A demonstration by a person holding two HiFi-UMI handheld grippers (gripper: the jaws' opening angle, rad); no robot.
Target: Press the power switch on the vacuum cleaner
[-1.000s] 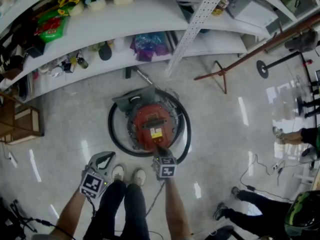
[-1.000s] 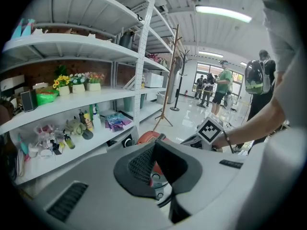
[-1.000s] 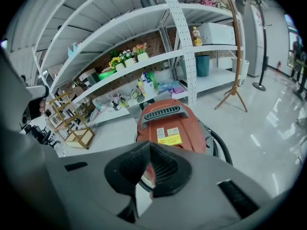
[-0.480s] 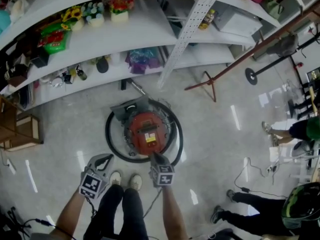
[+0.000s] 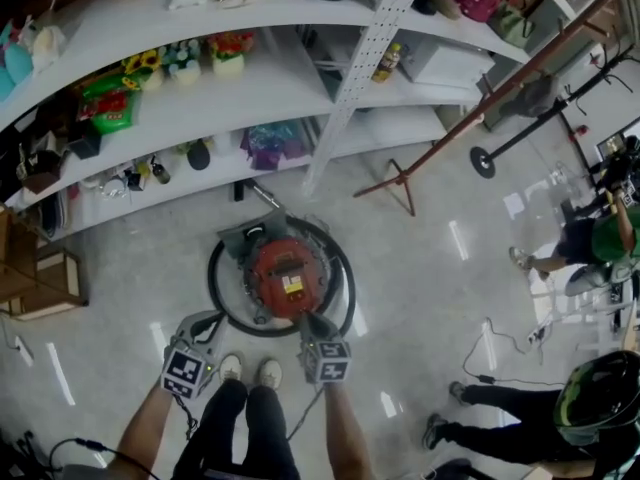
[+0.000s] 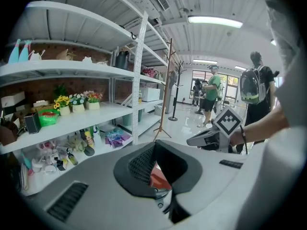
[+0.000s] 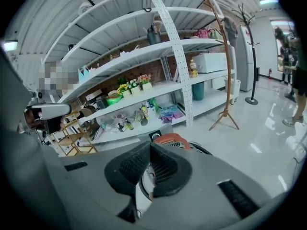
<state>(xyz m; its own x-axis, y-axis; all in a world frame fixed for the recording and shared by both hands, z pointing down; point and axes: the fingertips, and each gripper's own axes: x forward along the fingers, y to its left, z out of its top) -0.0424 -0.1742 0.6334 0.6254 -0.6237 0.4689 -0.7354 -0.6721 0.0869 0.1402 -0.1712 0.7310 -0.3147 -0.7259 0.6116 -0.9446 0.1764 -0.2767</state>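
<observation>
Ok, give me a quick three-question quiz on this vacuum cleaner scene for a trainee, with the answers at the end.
1. True or false: the left gripper is holding the vacuum cleaner.
2. Which one is nearer the vacuum cleaner? A) the left gripper B) the right gripper
3. Fill in: a black ____ lies in a ring around the vacuum cleaner on the floor.
Key: 1 false, it is shut on nothing, off to one side; 2 B; 3 hose.

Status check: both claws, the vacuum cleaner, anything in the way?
Left claw shut, empty, off to the side. Right claw shut, tip at near edge of the vacuum cleaner; contact unclear. Black hose rings it; nothing covers its top.
</observation>
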